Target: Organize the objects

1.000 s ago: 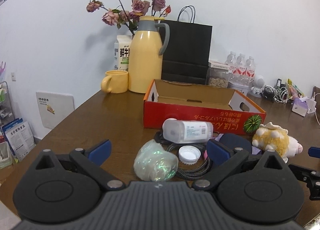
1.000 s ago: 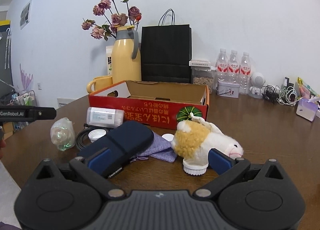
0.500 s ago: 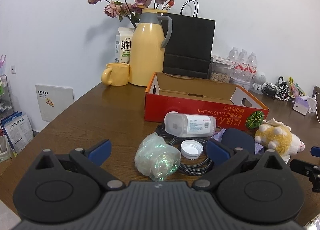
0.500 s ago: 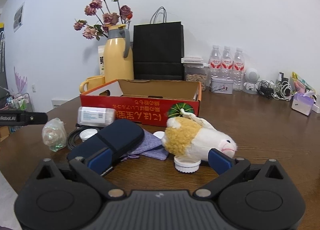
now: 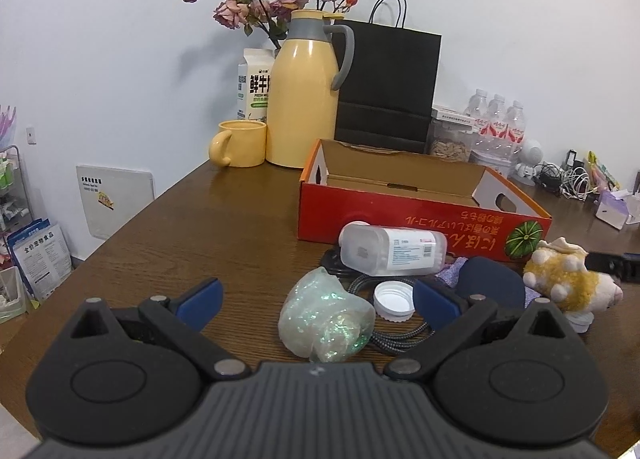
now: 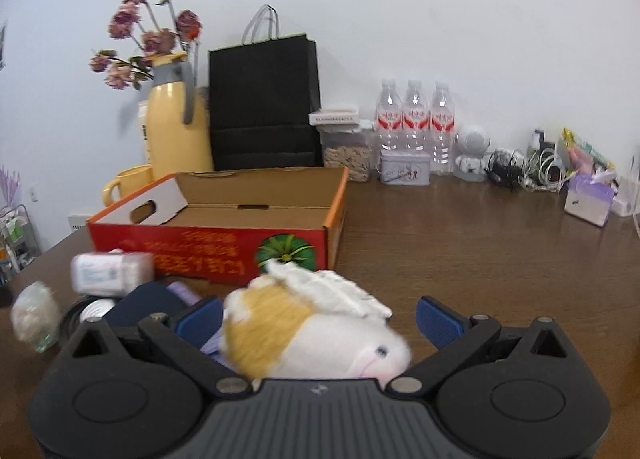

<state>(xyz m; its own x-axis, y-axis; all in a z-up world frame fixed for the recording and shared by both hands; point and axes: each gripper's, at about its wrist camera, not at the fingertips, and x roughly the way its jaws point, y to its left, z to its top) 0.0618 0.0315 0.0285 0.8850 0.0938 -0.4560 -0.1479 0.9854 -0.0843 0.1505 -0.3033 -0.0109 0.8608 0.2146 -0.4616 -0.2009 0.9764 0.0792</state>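
The right gripper (image 6: 319, 319) is spread wide around the plush toy (image 6: 312, 327), which lies on the wooden table (image 6: 460, 243) in front of the red cardboard box (image 6: 224, 255); contact cannot be determined. The left gripper (image 5: 316, 299) is wide open and holds nothing, with the iridescent crumpled bag (image 5: 326, 321) between its fingers.

A red cardboard box (image 6: 216, 251) printed with a green pumpkin sits by a yellow-and-white plush toy (image 6: 312, 335), a navy case (image 5: 490, 287), an iridescent greenish bag (image 5: 326, 321) and a yellow thermos (image 5: 304, 99).
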